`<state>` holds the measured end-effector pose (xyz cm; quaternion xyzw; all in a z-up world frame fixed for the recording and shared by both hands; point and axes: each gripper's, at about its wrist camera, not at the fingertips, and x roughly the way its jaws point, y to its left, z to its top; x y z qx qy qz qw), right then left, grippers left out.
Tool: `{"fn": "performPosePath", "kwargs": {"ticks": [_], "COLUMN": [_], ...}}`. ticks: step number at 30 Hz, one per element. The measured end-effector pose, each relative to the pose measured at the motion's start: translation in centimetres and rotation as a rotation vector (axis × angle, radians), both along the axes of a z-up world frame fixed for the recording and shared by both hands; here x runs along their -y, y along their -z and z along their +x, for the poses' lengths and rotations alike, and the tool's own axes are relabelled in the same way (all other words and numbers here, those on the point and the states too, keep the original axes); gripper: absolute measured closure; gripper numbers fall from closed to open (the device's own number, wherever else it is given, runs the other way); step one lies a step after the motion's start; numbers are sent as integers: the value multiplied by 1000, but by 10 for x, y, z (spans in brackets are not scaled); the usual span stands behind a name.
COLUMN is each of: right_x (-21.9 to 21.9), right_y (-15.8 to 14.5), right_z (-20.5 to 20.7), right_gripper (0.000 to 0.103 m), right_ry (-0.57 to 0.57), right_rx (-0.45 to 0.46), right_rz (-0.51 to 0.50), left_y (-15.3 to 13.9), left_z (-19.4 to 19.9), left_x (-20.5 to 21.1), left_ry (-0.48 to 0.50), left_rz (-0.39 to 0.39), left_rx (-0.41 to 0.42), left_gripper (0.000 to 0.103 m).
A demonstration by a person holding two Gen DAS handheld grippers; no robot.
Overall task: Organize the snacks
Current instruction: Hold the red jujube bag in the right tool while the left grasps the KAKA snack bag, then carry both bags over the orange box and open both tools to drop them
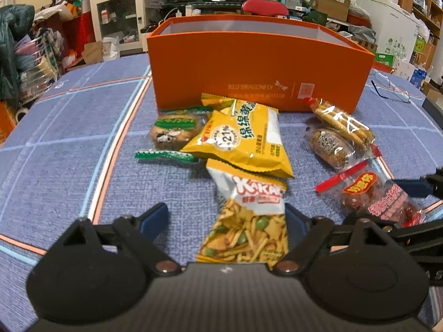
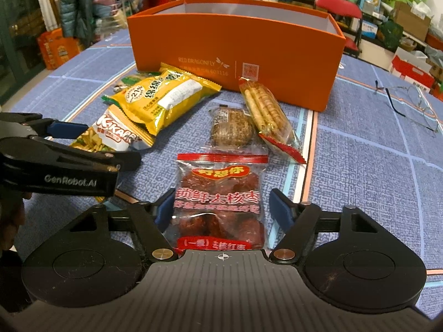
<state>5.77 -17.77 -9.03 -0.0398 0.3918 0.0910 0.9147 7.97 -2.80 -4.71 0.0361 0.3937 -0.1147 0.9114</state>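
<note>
A Kakari snack-mix bag point(image 1: 249, 221) lies between the fingers of my left gripper point(image 1: 225, 218). The right pad is at the bag's edge and the left pad stands clear, so the gripper is open. A red dried-date bag point(image 2: 218, 193) lies between the fingers of my right gripper point(image 2: 223, 207). Its left pad is at the wrapper and a small gap remains on the right, so this gripper is open too. Behind them lie a yellow bag point(image 1: 243, 141), a green cookie pack point(image 1: 174, 130), a round brown cake point(image 2: 231, 128) and a biscuit-stick pack point(image 2: 265, 108). An open orange box point(image 2: 235, 41) stands at the back.
The snacks rest on a blue tablecloth point(image 1: 69, 138) with pale and orange lines. A pair of glasses point(image 2: 409, 105) lies to the right of the box. My left gripper point(image 2: 69, 138) shows at the left of the right wrist view. Cluttered shelves and a red chair stand beyond the table.
</note>
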Motion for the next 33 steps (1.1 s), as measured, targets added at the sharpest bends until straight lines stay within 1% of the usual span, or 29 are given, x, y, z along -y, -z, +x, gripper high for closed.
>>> {"fn": "performPosePath", "kwargs": {"ticks": [1,4,5,6,7,8,9,12,15,19,24,26,28,31,33], "right_x": [0,-1,-1,0,0,1,0,-3,-5,-5,-9,-9,-6,7,17], "right_y": [0,-1,-1,-2,-3,-4,-5,-11,-17,-27,-45,-52,-60,-81,-96], "right_z": [-1,-2,-2,-2,-3,-3,-4,-10,-15,-26,-39,-39,-35,-21,-6], "right_gripper": [51,55,56,59,60,60,61,61,62,62,62,62,62,62,62], "right_ry": [-5,-11,-10,-8,-8,-10,-15,-24,-23,-25,-25,-19,-1,38,66], "right_rx": [0,-2,-3,-3,-1,-1,1,33,58,93,174,197,221,251,274], "right_rz": [-2,-6,-4,-1,3,7,6,-35,-68,-89,-128,-125,-114,-40,7], "left_y": [0,-1,-2,-2,-3,-4,-6,-8,-12,-21,-36,-45,-61,-87,-108], "left_z": [0,-2,-2,-3,-3,-3,-4,-5,-8,-17,-26,-28,-26,-12,10], "left_x": [2,4,5,5,6,6,6,3,-3,-10,-16,-18,-21,-26,-28], "left_ry": [5,22,27,32,37,45,51,54,59,69,77,79,72,66,64], "left_rz": [2,5,1,-2,-5,-10,-15,-36,-73,-87,-131,-148,-164,-182,-196], "left_rx": [1,6,5,5,4,1,-2,-14,-24,-5,16,34,64,129,161], "left_gripper": [21,25,30,37,41,49,53,56,57,57,57,57,57,57,57]}}
